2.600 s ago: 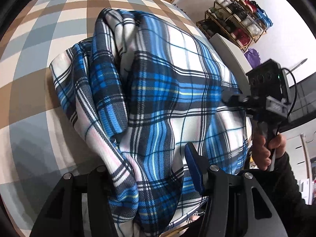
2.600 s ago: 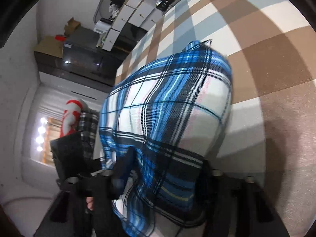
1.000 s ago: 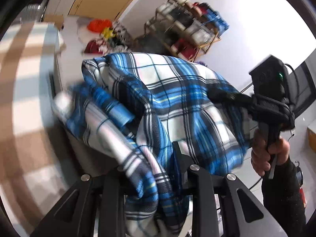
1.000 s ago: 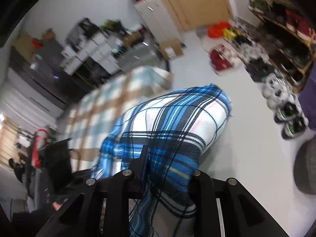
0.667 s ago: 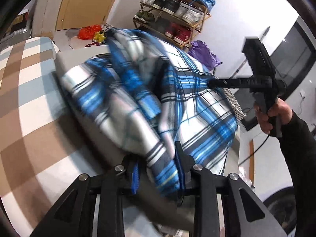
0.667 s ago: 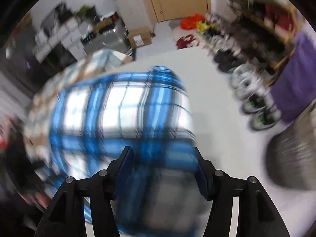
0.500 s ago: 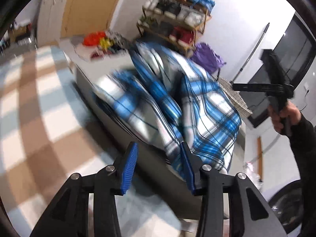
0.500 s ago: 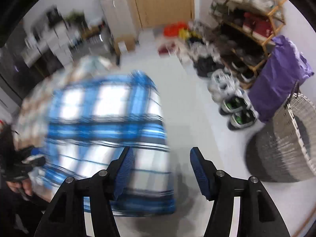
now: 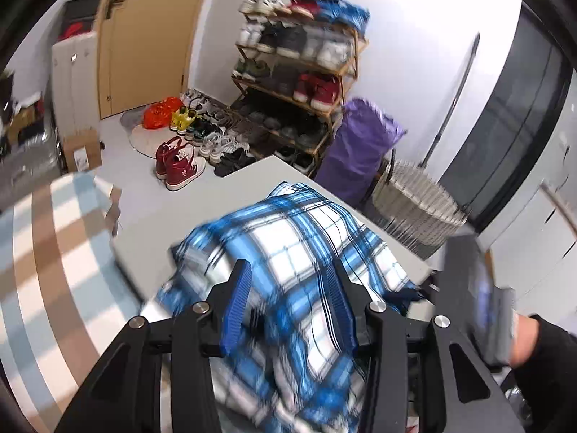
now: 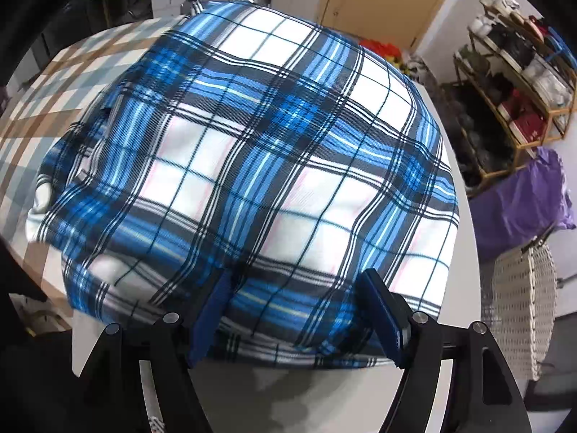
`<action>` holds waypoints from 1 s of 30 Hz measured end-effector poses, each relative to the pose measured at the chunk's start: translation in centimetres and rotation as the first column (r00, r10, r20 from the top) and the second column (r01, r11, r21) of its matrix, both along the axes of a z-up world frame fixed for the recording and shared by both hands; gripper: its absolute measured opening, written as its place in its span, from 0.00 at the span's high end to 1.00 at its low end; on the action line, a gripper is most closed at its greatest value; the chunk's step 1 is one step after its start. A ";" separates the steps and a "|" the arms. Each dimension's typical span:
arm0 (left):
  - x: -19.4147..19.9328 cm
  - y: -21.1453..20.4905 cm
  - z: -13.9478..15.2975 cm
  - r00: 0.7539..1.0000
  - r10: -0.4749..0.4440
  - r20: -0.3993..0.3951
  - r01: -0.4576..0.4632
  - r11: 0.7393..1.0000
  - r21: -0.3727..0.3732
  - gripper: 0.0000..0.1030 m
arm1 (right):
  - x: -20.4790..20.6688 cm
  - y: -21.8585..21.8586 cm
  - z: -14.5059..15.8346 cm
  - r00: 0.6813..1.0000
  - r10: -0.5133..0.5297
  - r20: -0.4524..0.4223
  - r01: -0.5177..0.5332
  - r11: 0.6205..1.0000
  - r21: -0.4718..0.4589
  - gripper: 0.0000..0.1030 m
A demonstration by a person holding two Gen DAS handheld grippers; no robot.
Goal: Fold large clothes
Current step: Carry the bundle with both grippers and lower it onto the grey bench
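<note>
Two tools mine | left tool (image 9: 288,303) jaws parted, just opened, gripping nothing | right tool (image 10: 295,312) jaws wide, just opening, cloth edge loose between | plaid shirt (image 10: 252,151) folded on white counter (image 9: 187,205) | wicker basket (image 9: 414,202) beyond counter

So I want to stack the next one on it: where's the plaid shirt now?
The plaid shirt lies folded on the white table beside the checked bed, filling the right wrist view, ahead of both grippers.
</note>
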State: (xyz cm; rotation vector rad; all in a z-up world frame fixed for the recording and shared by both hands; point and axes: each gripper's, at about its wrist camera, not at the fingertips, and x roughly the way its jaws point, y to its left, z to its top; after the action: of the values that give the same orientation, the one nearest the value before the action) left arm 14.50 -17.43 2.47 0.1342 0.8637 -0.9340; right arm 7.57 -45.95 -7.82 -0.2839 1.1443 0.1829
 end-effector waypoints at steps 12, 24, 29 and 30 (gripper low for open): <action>4.3 0.3 -6.6 0.973 0.014 -0.230 -0.006 0.999 0.033 0.64 | -2.3 -3.1 6.0 0.988 -0.143 0.064 0.091 0.858 0.506 0.24; 6.4 -0.4 -4.6 0.973 0.018 -0.230 -0.005 0.999 0.054 0.63 | -5.1 8.5 1.2 0.999 0.035 0.015 -0.038 0.967 0.251 0.27; 6.9 -0.3 -7.2 0.965 0.041 -0.261 -0.021 0.997 0.078 0.64 | -6.4 7.3 0.8 0.997 0.075 -0.005 -0.072 0.970 0.231 0.27; 7.1 0.1 -7.1 0.962 0.044 -0.269 -0.027 0.997 0.065 0.64 | -6.5 6.9 1.2 0.997 0.078 -0.024 -0.069 0.963 0.259 0.28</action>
State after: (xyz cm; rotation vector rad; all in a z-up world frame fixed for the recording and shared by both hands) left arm 21.58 -17.36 -4.61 0.0433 1.1450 -0.9047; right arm 1.12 -39.05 -6.67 -0.0918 1.1306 0.4007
